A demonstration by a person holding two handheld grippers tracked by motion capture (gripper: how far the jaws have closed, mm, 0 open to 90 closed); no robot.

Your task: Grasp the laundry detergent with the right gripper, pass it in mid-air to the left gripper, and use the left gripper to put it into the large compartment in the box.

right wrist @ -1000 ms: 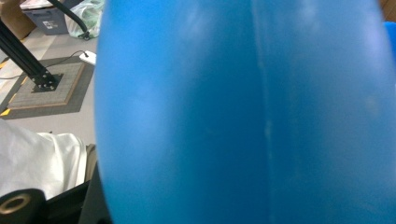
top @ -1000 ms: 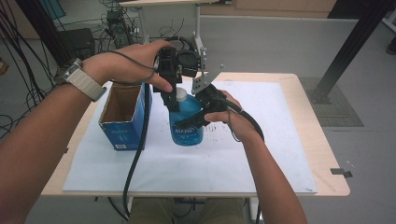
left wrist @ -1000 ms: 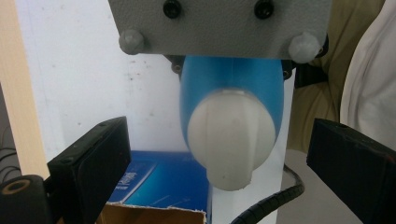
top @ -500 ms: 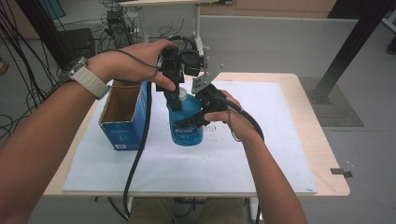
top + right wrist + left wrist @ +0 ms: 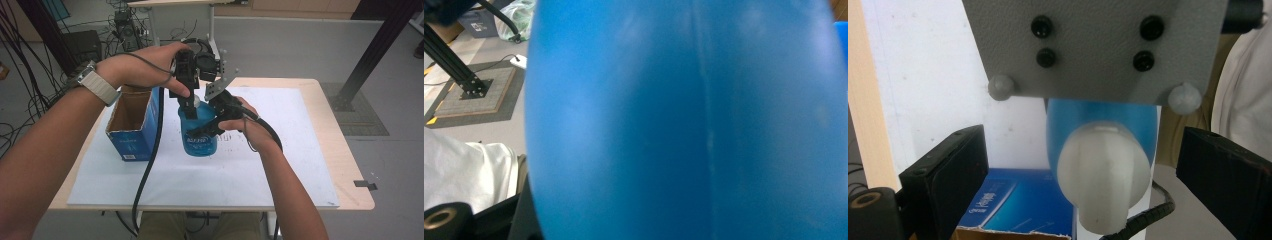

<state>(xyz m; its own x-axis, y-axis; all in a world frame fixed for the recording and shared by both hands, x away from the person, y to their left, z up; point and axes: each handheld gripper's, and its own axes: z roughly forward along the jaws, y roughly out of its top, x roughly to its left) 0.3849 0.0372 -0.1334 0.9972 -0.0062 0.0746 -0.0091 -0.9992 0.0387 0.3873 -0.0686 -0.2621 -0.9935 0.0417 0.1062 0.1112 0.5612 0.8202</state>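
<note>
With the blue bottle (image 5: pixel 199 131) standing just beside the open blue box (image 5: pixel 134 125) and hugged tight by the right gripper (image 5: pixel 214 126), best to close the wide-open left gripper (image 5: pixel 188 102) slowly and evenly around the white cap (image 5: pixel 1102 172), then twist gently.

wood table (image 5: pixel 345 165), white sheet (image 5: pixel 200 175), blue box (image 5: pixel 135 130)

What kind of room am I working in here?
Probably a lab or workshop: cables sprawl over a grey floor, a black metal frame stands beside the table.
</note>
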